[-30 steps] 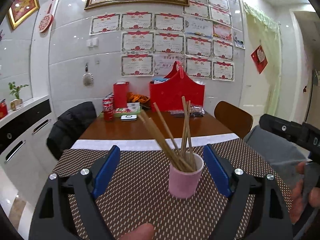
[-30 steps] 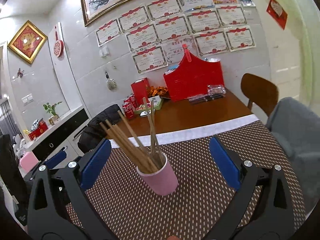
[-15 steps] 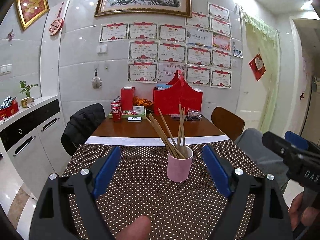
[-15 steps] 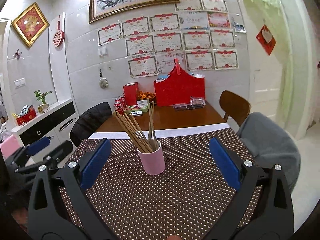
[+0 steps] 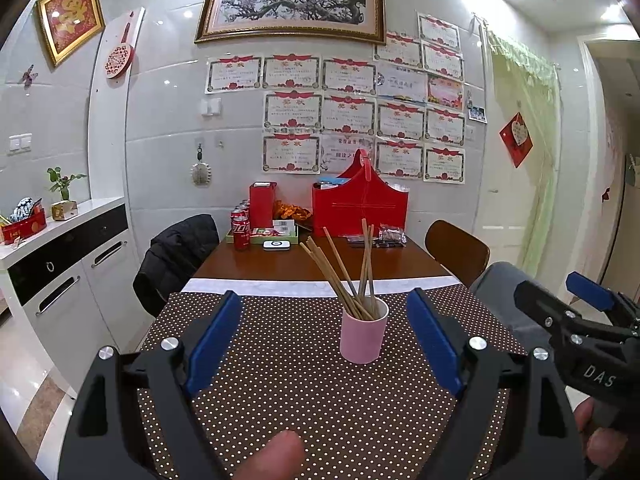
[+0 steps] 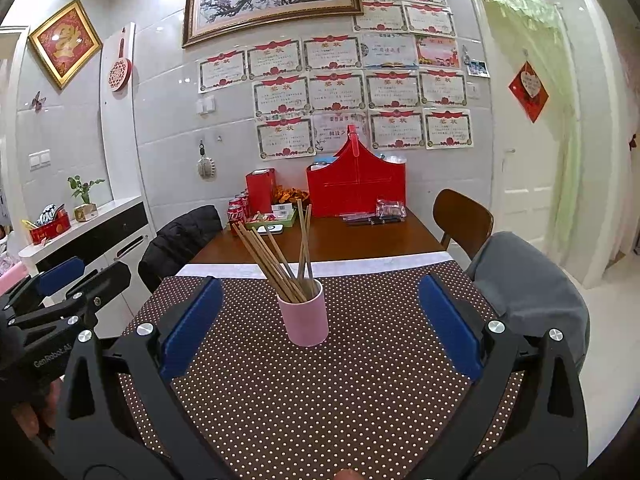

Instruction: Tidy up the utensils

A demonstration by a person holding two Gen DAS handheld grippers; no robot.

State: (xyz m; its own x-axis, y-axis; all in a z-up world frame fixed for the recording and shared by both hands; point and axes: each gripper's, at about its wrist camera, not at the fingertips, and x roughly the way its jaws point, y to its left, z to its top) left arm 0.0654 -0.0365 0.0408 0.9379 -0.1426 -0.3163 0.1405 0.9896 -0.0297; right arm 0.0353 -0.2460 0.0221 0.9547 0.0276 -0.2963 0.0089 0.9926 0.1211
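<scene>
A pink cup (image 5: 364,334) (image 6: 304,316) stands upright on the brown dotted placemat (image 5: 280,380) (image 6: 320,400). Several wooden chopsticks (image 5: 344,276) (image 6: 280,256) lean out of it. My left gripper (image 5: 326,312) is open, drawn back from the cup, with nothing between its blue pads (image 5: 212,340). My right gripper (image 6: 320,296) is also open and empty, back from the cup, which shows between its blue pads (image 6: 448,324). Each gripper appears at the edge of the other's view: the right one (image 5: 580,320), the left one (image 6: 60,292).
At the far end of the wooden table (image 5: 288,264) stand a red basket (image 5: 360,208), a red box (image 5: 262,204), cola cans (image 5: 241,226) and a tray of packets. Chairs (image 5: 456,248) flank the table, one with a black jacket (image 5: 176,252). A white cabinet (image 5: 60,272) stands left.
Both grippers have drawn back and risen from the cup, which now looks smaller and farther off. Both stay open. The cup and chopsticks have not moved.
</scene>
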